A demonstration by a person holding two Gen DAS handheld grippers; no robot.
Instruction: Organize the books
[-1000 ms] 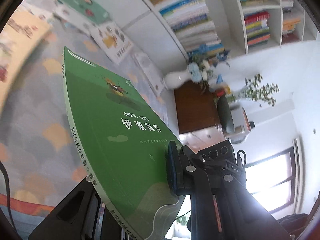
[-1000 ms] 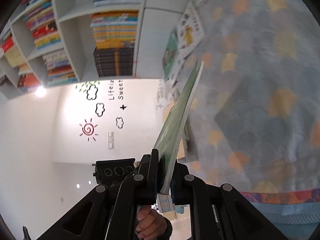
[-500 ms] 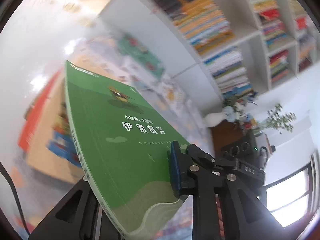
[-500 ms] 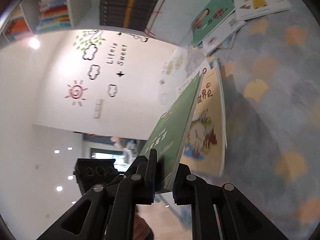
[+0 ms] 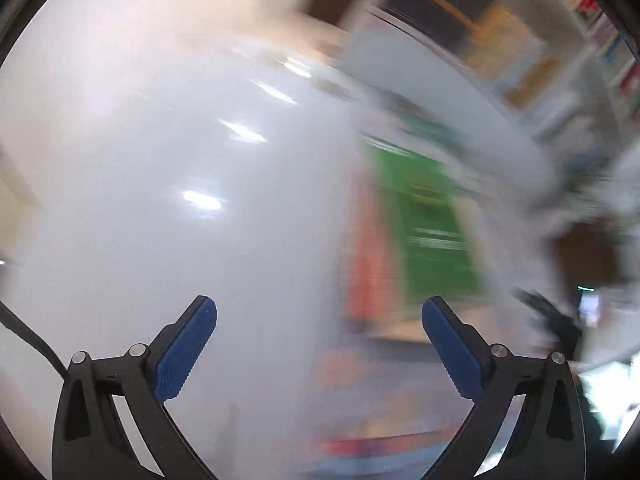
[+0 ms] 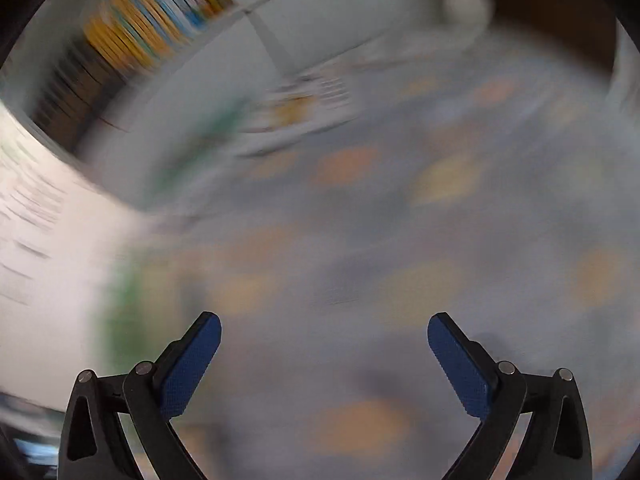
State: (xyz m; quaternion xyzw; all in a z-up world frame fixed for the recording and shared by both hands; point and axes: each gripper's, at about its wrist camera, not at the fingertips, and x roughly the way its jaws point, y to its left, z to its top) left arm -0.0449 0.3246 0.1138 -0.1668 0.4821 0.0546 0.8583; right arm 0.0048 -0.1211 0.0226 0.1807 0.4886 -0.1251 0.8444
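Both views are heavily motion-blurred. In the left wrist view, the green book (image 5: 432, 224) lies apart from me, ahead and right of my left gripper (image 5: 318, 320), over an orange-red book edge (image 5: 368, 256). The left jaws are opening and stand wide with nothing between them. In the right wrist view, my right gripper (image 6: 324, 334) hangs over the patterned grey mat (image 6: 400, 240); its jaws are opening too, wide apart and empty. A green smear at the left edge (image 6: 124, 312) may be the same book. A white picture book (image 6: 308, 108) lies further off on the mat.
A white bookcase with stacked books (image 6: 132, 36) runs along the far side of the mat. A pale glossy floor (image 5: 180, 180) fills the left of the left wrist view. A dark brown piece of furniture (image 5: 592, 252) sits at the right.
Both grippers let go of the green book, which now lies on the stack. Both jaws have swung wide, and both hands have turned downward and swept sideways.
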